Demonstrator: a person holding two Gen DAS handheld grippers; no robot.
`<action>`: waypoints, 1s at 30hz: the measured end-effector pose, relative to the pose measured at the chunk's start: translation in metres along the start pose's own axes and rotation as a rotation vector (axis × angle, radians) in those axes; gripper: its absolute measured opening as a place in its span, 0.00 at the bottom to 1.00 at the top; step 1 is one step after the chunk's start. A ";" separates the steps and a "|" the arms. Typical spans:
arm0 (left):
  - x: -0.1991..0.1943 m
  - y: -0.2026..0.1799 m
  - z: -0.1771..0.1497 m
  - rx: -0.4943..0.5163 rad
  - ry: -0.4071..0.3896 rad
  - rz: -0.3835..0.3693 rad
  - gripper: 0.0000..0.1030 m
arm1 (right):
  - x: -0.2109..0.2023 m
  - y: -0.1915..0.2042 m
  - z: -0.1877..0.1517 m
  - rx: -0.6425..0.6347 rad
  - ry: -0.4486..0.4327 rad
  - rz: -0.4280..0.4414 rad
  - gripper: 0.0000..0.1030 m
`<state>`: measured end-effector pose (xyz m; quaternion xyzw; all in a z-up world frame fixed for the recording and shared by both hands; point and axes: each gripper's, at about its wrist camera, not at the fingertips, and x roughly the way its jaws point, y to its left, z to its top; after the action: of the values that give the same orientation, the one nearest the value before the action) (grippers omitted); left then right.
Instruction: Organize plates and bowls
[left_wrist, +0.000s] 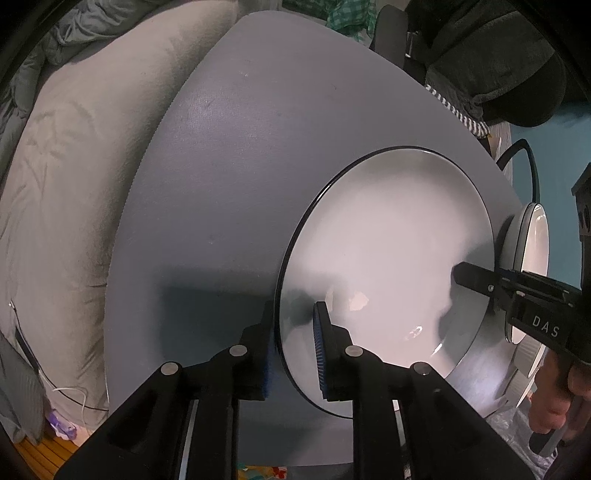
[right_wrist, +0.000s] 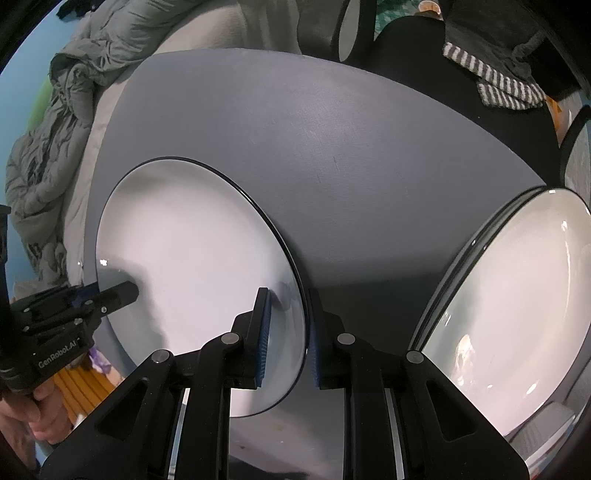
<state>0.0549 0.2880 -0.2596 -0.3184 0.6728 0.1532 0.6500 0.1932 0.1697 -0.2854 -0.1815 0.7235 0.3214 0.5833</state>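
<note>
Centrally, round glossy white plate (right_wrist: 192, 258), matte grey table (right_wrist: 332, 129).

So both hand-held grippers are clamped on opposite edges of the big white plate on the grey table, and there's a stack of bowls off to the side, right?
Nearly. The left hand-held gripper and right hand-held gripper do straddle opposite edges of the big white plate on the grey table. But the right wrist view shows more black-rimmed plates stacked beside it, not bowls.
</note>
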 end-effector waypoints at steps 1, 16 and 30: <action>0.000 0.000 0.000 0.000 0.002 0.002 0.17 | 0.000 0.000 -0.001 0.003 0.000 -0.002 0.18; 0.003 -0.014 -0.014 0.027 0.043 -0.001 0.17 | -0.003 -0.009 -0.017 0.033 0.051 -0.017 0.18; -0.012 -0.038 -0.021 0.070 0.039 0.002 0.17 | -0.025 -0.015 -0.035 0.018 0.045 -0.013 0.17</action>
<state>0.0615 0.2494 -0.2379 -0.2977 0.6907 0.1241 0.6473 0.1839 0.1326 -0.2613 -0.1883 0.7381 0.3068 0.5707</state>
